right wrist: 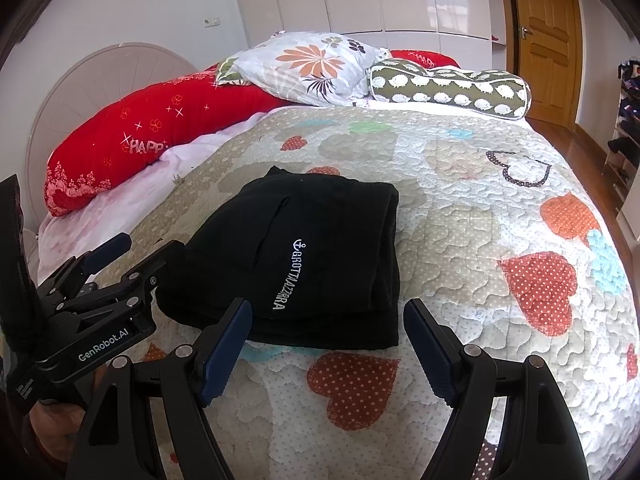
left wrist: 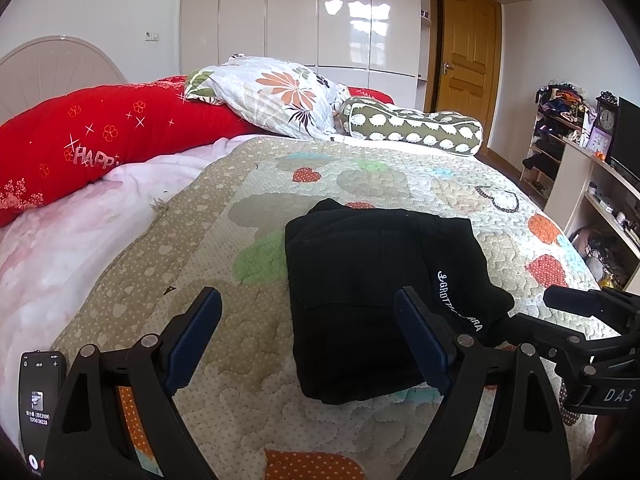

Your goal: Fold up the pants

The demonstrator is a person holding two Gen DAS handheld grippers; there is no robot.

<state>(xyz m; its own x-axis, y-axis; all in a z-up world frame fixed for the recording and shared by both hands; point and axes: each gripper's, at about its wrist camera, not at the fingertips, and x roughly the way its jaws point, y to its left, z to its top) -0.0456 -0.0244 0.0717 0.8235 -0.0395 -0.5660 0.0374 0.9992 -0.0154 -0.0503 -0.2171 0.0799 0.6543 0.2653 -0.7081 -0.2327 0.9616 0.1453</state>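
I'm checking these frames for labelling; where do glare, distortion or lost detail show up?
Left wrist view: window glare on the glossy white wardrobe doors, fisheye bending at the edges, sharp focus. Right wrist view: the same glare up top, dark corners, and the folded black pants show few creases, though their white lettering reads clearly.

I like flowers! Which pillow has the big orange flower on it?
The white pillow in the middle, propped between the red "HAPPY" pillow and the green sheep-print bolster.

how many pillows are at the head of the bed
3: a long red pillow at left, a floral pillow leaning on it, and a green patterned bolster at right. More may be hidden behind.
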